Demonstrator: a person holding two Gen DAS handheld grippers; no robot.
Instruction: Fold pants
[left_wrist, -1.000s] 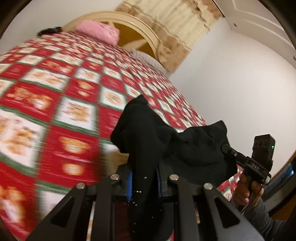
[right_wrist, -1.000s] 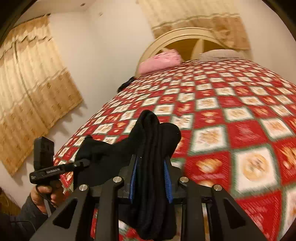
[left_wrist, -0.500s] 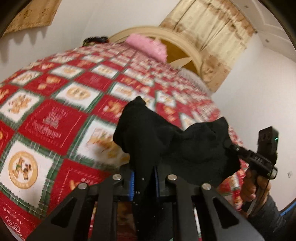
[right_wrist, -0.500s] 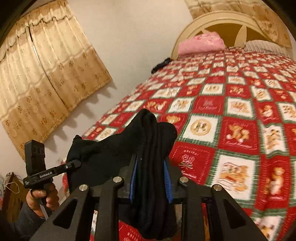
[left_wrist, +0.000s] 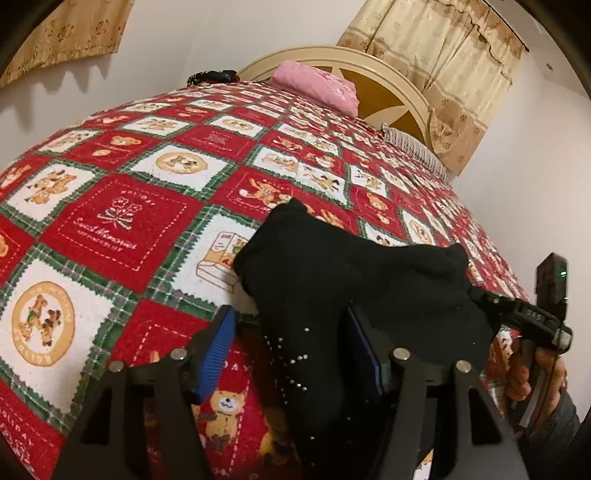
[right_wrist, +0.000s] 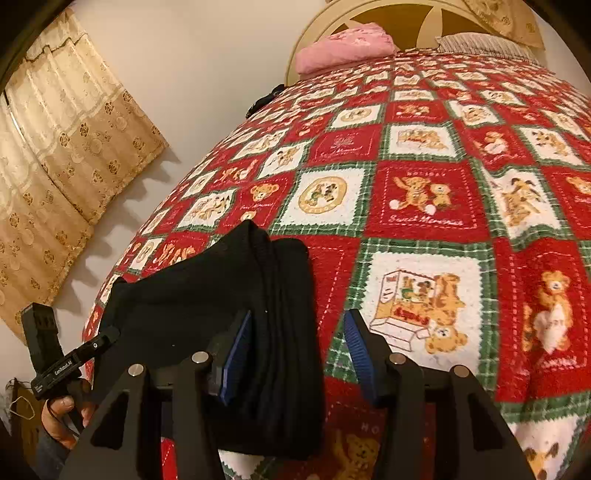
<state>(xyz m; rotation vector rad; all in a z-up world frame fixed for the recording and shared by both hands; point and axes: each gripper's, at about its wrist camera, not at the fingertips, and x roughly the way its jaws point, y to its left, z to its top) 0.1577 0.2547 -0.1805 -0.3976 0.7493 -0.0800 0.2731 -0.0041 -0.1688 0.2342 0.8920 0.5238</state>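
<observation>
The black pants (left_wrist: 354, 280) lie bunched on the teddy-bear quilt (left_wrist: 122, 229) at the bed's near edge. Both the left claw (left_wrist: 295, 339) and right claw (right_wrist: 299, 343) stand spread, with the cloth lying loose between their blue pads.

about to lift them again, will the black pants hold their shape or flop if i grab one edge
The black pants will probably flop: they sag in soft folds between the open left gripper and right gripper. The knit looks thick, so likely not slippery. The bed cover looks fuzzy and may drag on them.
</observation>
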